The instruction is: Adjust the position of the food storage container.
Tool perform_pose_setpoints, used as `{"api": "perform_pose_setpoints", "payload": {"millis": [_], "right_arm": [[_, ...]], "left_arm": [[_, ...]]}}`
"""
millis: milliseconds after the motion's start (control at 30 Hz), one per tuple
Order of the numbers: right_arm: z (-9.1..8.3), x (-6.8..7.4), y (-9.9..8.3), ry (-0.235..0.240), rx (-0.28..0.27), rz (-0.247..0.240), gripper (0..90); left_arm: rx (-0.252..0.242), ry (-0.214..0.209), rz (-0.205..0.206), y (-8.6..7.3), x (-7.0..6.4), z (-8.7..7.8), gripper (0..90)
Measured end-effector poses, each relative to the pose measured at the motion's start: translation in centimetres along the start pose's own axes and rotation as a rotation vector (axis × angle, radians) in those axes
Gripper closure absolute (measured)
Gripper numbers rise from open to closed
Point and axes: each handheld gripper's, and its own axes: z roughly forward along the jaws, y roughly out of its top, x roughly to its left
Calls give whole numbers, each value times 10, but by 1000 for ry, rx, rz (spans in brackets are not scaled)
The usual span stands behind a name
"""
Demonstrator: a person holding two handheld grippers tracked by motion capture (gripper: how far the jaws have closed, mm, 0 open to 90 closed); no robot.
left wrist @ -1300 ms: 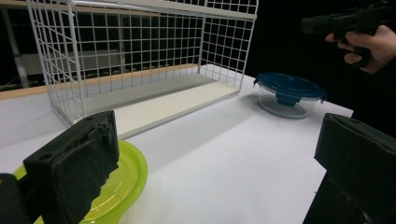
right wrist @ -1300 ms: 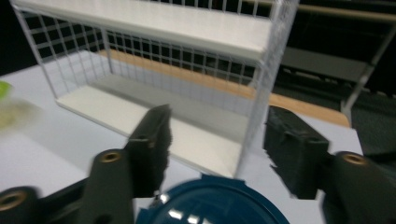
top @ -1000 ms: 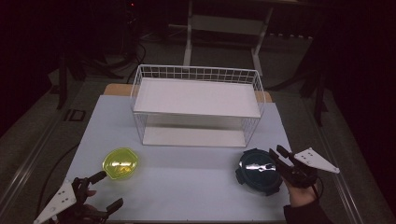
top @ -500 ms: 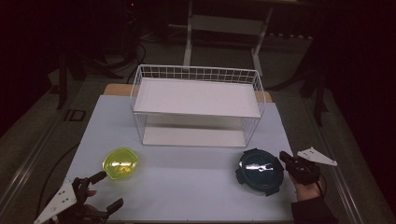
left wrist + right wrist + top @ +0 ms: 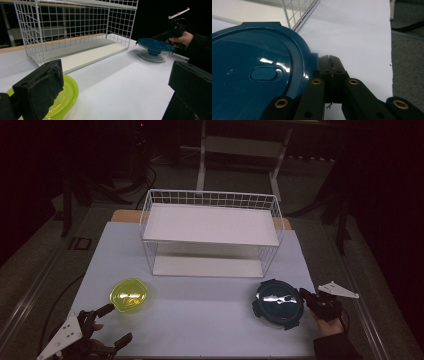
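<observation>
Resting clenched right gripper (image 5: 331, 65) against blue lid container (image 5: 278, 302) rim, maybe to unclip latch; left gripper (image 5: 114, 324) released near yellow plate (image 5: 129, 294).

Wire rack (image 5: 210, 232) mid-table, plate (image 5: 129, 294) before its left end, lidded container (image 5: 277, 303) before its right.

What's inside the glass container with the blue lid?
Through the clear wall of the container nothing shows inside; it looks empty. The blue lid covers the top, so the view from above cannot confirm it.
</observation>
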Motion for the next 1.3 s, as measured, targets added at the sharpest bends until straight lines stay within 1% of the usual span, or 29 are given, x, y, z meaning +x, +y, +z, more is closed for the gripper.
{"api": "perform_pose_setpoints", "payload": {"millis": [67,133,267,467,567,667,733,767,867,967,1033,1200,1300], "right_arm": [[0,2,0,-16,1,-23,900],[-1,4,1,-24,7,-28,900],[-1,7,0,-14,6,-19,900],[-3,19,-2,20,8,-35,900],[-5,24,-2,32,20,-60,900],[-9,24,-2,38,3,-51,900],[-10,24,-4,24,8,-65,899],[-10,23,-5,22,10,-62,900],[-7,21,-9,28,32,-58,900],[-6,20,-10,30,31,-51,900],[-6,20,-11,39,26,-40,900],[-6,21,-10,36,30,-42,900],[-6,24,-10,52,35,-38,900]], "left_arm": [[1,-2,0,0,0,1,0],[2,-2,2,0,0,1,0],[4,-2,5,0,-1,1,0],[5,-5,4,0,-1,1,0],[5,-2,5,0,-1,1,0],[1,-2,4,0,-1,0,0],[1,-2,4,0,-1,0,0],[1,-3,4,0,-1,0,0],[3,-3,5,0,-1,1,0],[4,-3,6,0,-1,1,0],[5,-3,4,0,-1,1,0],[7,-5,4,0,-1,2,0],[6,-6,4,0,-1,3,0]]}}
